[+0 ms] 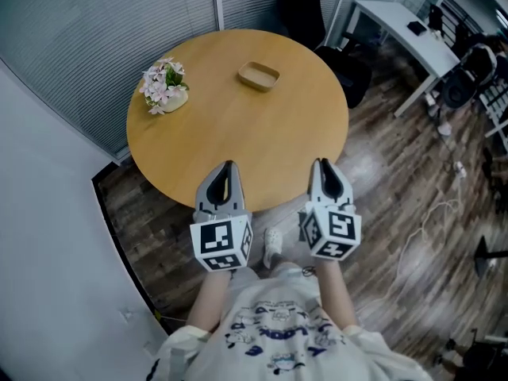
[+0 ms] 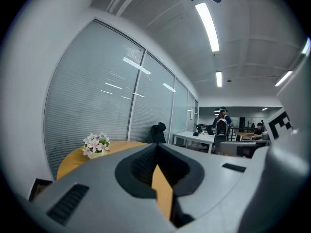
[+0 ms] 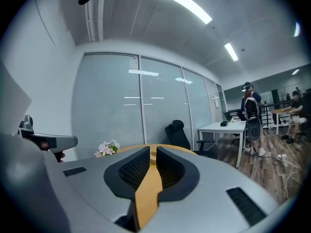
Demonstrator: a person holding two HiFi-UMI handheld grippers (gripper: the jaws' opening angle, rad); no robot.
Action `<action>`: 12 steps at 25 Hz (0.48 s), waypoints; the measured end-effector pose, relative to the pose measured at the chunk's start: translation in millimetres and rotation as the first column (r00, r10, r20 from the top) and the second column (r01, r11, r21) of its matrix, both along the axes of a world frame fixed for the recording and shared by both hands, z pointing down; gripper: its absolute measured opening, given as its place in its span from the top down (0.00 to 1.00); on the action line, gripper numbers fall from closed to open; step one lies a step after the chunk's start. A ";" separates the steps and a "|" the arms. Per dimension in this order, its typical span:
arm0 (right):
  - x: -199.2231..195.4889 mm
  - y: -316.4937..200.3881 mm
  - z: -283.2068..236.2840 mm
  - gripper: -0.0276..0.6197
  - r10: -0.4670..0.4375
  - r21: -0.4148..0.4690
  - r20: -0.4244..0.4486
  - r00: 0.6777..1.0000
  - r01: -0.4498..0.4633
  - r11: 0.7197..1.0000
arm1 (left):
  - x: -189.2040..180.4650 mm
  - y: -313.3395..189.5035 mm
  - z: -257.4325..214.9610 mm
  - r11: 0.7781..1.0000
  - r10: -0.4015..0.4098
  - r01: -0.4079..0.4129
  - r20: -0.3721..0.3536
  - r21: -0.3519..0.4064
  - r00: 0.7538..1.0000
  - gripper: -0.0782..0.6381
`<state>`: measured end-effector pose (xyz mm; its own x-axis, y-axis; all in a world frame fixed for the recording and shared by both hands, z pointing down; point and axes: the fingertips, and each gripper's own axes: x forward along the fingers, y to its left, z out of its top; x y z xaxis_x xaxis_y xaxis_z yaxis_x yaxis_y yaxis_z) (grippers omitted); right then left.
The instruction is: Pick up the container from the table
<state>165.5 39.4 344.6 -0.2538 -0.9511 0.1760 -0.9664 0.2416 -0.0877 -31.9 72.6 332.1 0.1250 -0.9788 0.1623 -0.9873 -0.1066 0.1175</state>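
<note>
The container (image 1: 258, 76) is a shallow tan wooden tray lying on the far side of a round wooden table (image 1: 238, 133). Both grippers hover side by side over the table's near edge, well short of the container. My left gripper (image 1: 229, 166) has its jaws closed to a point with nothing between them, and so does my right gripper (image 1: 321, 163). In the left gripper view the left gripper (image 2: 156, 147) hides most of the table (image 2: 73, 160). The right gripper (image 3: 153, 152) likewise covers the table in the right gripper view. The container is hidden in both gripper views.
A small pot of pink and white flowers (image 1: 164, 86) stands at the table's left edge, also seen as flowers (image 2: 96, 143) and flowers (image 3: 108, 148). Beyond the table are a black office chair (image 1: 302, 6), a white desk (image 1: 397, 24) and a glass wall with blinds (image 1: 119, 22). Cables (image 1: 432, 221) lie on the floor.
</note>
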 end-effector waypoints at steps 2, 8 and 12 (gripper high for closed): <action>1.8 -24.7 -2.2 0.91 -0.026 0.000 -0.001 1.000 0.026 1.000 | 1.7 -21.7 -1.4 1.000 -0.022 0.022 0.002 -0.002 1.000 0.89; 13.6 -94.6 -5.8 0.91 -0.078 0.002 0.001 0.997 0.078 0.997 | 12.3 -79.2 -5.6 0.997 -0.077 0.077 0.013 -0.003 0.997 0.89; 14.6 -129.4 -3.3 0.91 -0.107 -0.009 0.007 0.994 0.107 0.994 | 11.6 -107.1 -3.8 0.993 -0.115 0.115 0.013 -0.008 0.993 0.89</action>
<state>180.1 -90.0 341.3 -0.3548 -0.9168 0.1831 -0.9346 0.3424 -0.0968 -20.2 -34.6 328.3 0.0100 -0.9851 0.1715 -0.9943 0.0084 0.1059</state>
